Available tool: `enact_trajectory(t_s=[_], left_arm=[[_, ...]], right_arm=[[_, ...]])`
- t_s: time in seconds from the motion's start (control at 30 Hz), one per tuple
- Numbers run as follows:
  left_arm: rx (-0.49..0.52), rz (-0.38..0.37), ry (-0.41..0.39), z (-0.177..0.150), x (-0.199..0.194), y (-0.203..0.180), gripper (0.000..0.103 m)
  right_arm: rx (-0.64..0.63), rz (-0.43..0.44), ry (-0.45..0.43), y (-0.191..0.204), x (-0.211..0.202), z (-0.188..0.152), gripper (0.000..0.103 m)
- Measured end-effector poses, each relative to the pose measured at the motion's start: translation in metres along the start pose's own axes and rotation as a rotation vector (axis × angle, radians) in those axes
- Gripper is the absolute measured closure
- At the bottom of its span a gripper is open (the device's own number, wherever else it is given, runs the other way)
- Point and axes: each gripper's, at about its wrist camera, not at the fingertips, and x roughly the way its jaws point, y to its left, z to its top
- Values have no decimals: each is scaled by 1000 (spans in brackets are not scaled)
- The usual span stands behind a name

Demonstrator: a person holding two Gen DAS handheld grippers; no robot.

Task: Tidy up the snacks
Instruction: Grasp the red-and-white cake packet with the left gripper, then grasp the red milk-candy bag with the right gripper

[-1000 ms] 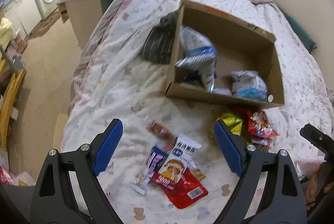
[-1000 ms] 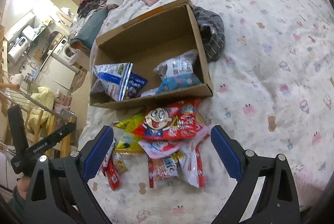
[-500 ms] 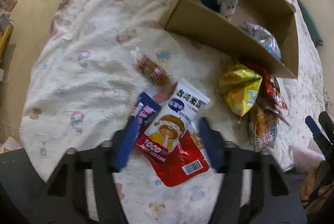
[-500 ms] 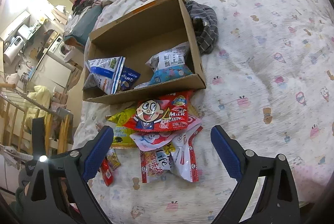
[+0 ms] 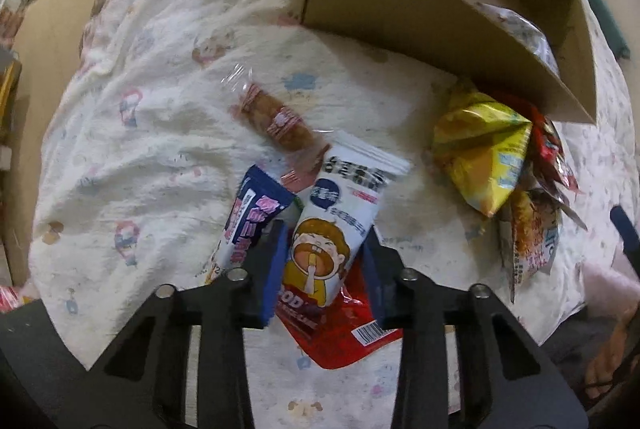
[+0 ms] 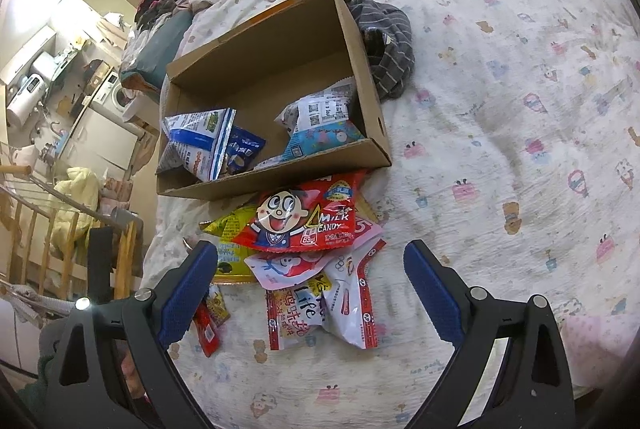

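left gripper point(image 5: 324, 269) pointed steeply down at the bedsheet point(image 5: 160, 133); jaws have just been closing, blue pads now against both edges of the white-and-red rice cake packet point(image 5: 336, 229), which lies flat on the sheet beside a blue wrapper point(image 5: 252, 225). right gripper point(image 6: 312, 289) spread wide, empty, hovering above a heap of snack bags; red milk candy bag point(image 6: 304, 217) on top, touching the front wall of the cardboard box point(image 6: 280, 185). box holds several packets.

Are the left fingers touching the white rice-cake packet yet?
Touching. In the left wrist view the left gripper, whose jaws have just been closing, has both fingers against the edges of the white packet, with no gap visible.
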Motion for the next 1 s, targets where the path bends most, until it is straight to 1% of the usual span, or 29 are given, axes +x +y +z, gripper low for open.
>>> enact_trajectory(t_s=[0.1,0.37,0.43,0.53,0.63,0.67,0.77,0.83,0.93,1.0], left_arm=[[34,4,-36,-4,-12,-8,81],[53,-17,-143,-13,-53,-17,81],[50,-17,-170,-10,-62,-12,81],[31,-32,-181,-10,-67,-12,81],[25,-44,-178,-5,-67,-12,81],[26,-47,-178,-5,-67,-7,81],[26,-58,-181,-5,-68,-8,81],[24,-65,-182,-4,-69,-7,81],[22,-70,-184,-3,-70,-6,81],[18,-72,-183,-2,-69,-5,81]], right_arm=[[4,0,0,-1,0,0,6],[43,14,13,-9,0,-1,6],[65,16,23,-13,1,-2,6],[118,42,61,-19,11,-2,6],[149,58,71,-19,18,3,6],[158,72,77,-18,22,6,6],[195,140,93,-16,32,13,8],[204,137,104,-15,41,20,14],[198,69,156,-15,63,25,26],[201,47,190,-15,78,27,37]])
